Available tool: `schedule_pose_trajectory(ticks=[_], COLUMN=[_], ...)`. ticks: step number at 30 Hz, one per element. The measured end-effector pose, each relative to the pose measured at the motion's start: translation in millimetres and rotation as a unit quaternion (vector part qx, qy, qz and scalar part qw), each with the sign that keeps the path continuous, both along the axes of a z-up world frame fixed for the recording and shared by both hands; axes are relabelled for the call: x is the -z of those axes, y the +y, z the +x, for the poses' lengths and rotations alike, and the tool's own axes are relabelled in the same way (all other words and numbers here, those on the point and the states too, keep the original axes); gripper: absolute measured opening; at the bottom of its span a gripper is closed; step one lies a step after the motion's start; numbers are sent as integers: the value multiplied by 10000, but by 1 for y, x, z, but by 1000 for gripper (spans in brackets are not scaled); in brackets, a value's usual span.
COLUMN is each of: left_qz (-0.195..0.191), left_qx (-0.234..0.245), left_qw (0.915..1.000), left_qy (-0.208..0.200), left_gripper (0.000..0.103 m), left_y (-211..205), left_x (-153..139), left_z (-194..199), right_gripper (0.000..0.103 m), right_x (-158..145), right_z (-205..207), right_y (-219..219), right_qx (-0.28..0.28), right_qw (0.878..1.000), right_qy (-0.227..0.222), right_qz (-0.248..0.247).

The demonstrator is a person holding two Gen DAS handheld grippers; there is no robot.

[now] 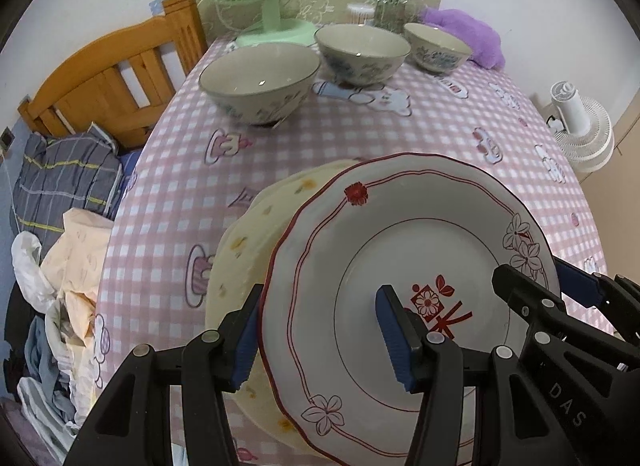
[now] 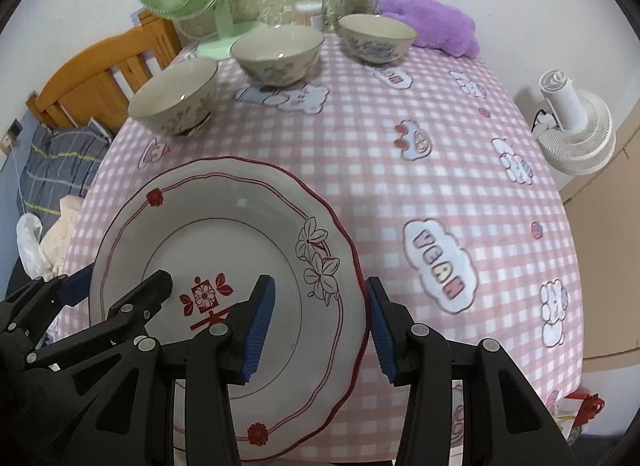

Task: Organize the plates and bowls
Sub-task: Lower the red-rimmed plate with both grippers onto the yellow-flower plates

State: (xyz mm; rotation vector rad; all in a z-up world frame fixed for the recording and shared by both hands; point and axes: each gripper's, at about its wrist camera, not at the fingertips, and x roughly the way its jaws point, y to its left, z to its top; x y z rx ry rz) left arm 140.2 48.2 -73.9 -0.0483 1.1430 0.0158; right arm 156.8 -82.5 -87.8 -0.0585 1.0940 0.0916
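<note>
Red-trimmed plate (image 1: 400,266): carried over the checked tablecloth (image 1: 360,125), left gripper (image 1: 320,336) clamped on its left rim, right gripper (image 2: 320,328) on its right rim; yellow plate (image 1: 248,234) lies directly beneath and leftward, partly overlapped; three bowls (image 1: 256,81) well apart beyond

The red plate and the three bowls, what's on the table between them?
Nothing but bare pink checked tablecloth between the red-rimmed plate and the bowls; the right wrist view shows it best.
</note>
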Motion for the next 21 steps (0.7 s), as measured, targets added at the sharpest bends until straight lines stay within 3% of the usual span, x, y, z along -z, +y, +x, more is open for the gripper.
schedule_pose_trajectory(ticks=[21], left_qz=[394], left_qx=[-9], left_qw=[9992], left_qy=[-12], left_gripper=[55], left_y=[8], left_x=[18], left_z=[5], right_gripper=[49], right_x=[26], right_z=[11], right_y=[21], right_qx=[-98], right_qw=[9995], right_qy=[221], right_qz=[-225])
